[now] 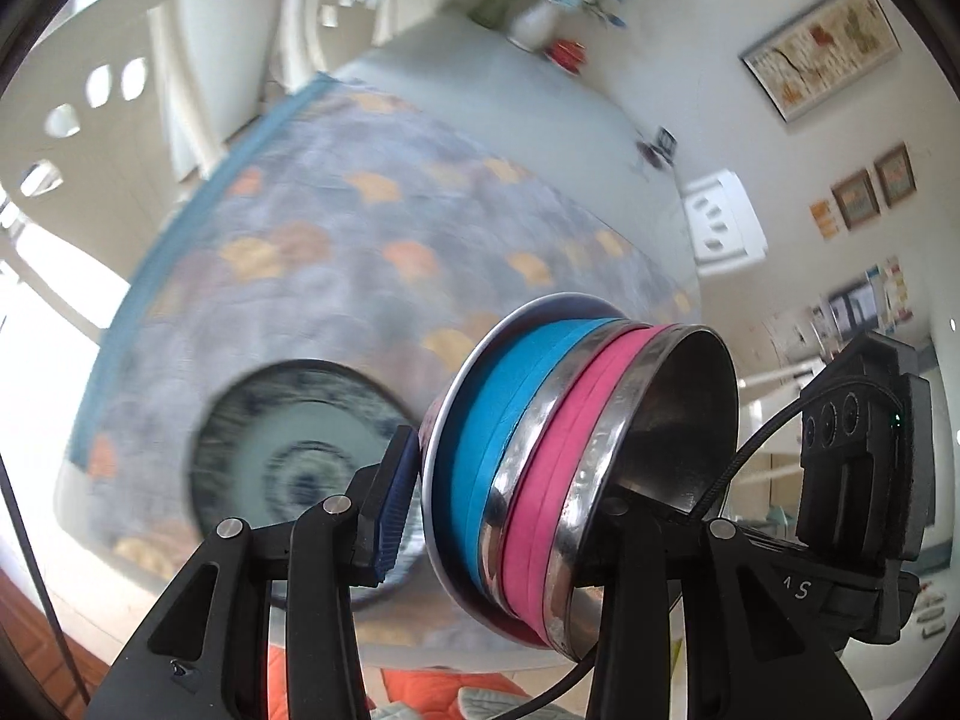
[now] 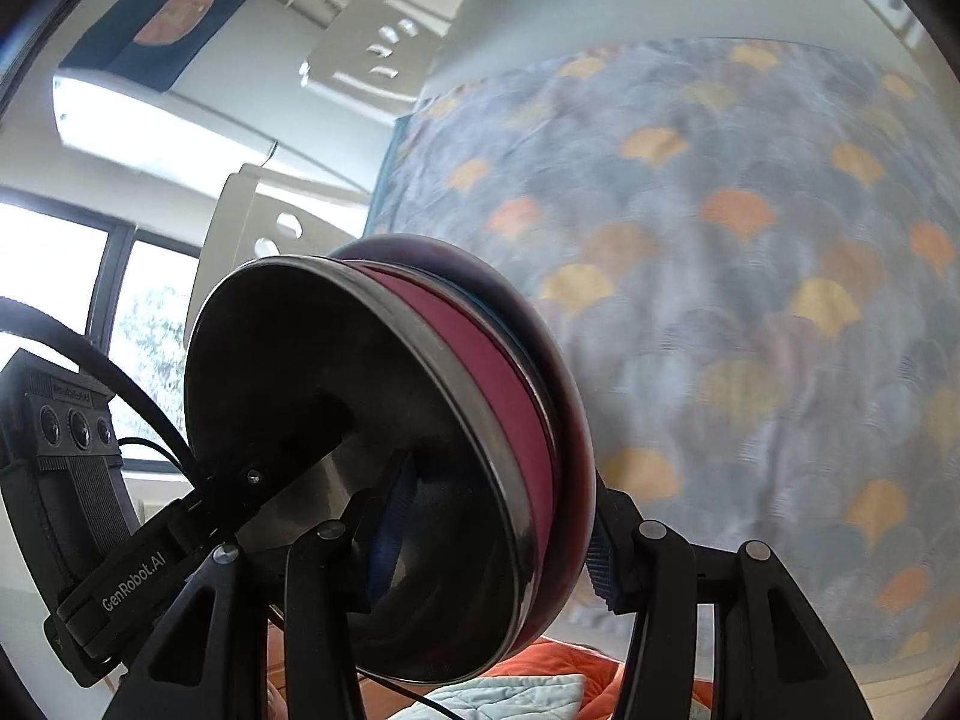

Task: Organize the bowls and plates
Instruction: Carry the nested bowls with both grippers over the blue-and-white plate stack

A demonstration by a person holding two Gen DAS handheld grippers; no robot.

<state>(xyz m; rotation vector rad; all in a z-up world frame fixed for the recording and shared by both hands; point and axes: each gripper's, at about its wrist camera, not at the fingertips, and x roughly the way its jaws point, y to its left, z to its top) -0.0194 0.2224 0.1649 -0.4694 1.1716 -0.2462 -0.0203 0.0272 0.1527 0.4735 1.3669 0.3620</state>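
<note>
A nested stack of steel bowls, one with a blue band and one with a pink band, hangs tilted on its side above the table. My left gripper is shut on its rim, one blue pad outside and the other finger inside the top bowl. From the opposite side my right gripper is shut on the same stack, one pad inside the bowl and one behind it. A blue-patterned plate lies flat on the table under the left gripper, blurred.
A cloth with orange and grey fan shapes covers the table. A white vase of flowers and a small red object stand at the far end. White chairs ring the table. An orange cushion lies below.
</note>
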